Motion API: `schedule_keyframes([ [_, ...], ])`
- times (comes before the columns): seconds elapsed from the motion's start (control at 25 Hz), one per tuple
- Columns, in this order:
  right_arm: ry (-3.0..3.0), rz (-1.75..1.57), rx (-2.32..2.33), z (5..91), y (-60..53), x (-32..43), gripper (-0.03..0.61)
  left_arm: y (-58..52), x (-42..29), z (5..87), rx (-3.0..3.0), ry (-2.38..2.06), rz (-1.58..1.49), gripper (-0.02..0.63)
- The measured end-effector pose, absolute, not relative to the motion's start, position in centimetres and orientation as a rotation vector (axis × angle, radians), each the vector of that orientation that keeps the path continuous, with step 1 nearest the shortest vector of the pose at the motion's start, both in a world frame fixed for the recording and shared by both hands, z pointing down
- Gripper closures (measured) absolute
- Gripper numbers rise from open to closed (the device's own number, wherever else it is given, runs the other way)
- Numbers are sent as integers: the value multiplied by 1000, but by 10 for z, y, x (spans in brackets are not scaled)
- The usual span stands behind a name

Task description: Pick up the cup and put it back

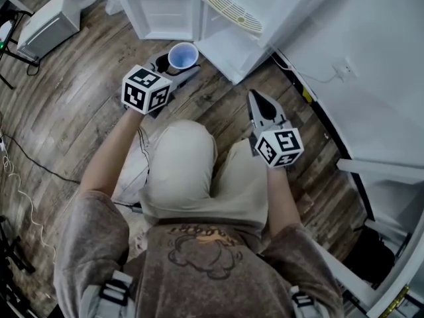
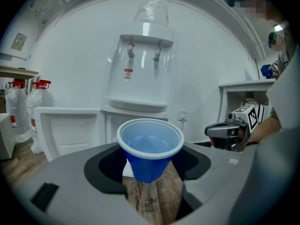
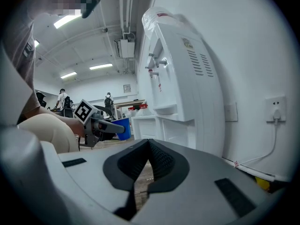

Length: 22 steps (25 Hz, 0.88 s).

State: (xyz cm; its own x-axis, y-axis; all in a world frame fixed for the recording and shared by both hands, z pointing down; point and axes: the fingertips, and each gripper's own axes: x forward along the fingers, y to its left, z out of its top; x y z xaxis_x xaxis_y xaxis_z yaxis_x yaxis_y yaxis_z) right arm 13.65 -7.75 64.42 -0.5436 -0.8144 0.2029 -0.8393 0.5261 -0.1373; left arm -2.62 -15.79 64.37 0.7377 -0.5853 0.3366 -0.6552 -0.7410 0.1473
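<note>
While the person crouches on the wood-plank floor (image 1: pixel 79 111) facing a white water dispenser (image 2: pixel 140 74), the left gripper (image 1: pixel 175 67) has its jaws set partly apart and closed against the sides of a blue plastic cup (image 2: pixel 149 146) with a white rim. The cup stands upright between the dark pads, mouth up, and its base appears to hang just clear of the planks. It is in front of the dispenser, near the open lower door (image 2: pixel 70 128), which swings out to the left. On the dispenser's front, the two taps (image 2: pixel 131 49) and the drip tray (image 1: pixel 232 8) sit higher than the cup's rim and farther off.

The right gripper (image 1: pixel 256 99) is to the right of the cup and apart from it, pointing toward the dispenser's right side. Its jaws are brought together, tips meeting, with nothing between them. Between the two forearms is the person's bent knee (image 1: pixel 182 158) in beige trousers.

Far to the left, two large water bottles (image 2: pixel 28 107) with red caps stand by the wall. On the white wall to the right of the dispenser, a socket (image 3: pixel 275 109) holds a plug whose cable droops toward the floor.
</note>
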Motion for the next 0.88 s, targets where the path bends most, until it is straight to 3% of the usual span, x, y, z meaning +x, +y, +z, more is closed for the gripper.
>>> schedule_keyframes([
  [0.88,-2680,325,1473,632,-87,120,577,-269,41,757,2718,-921,449,322],
])
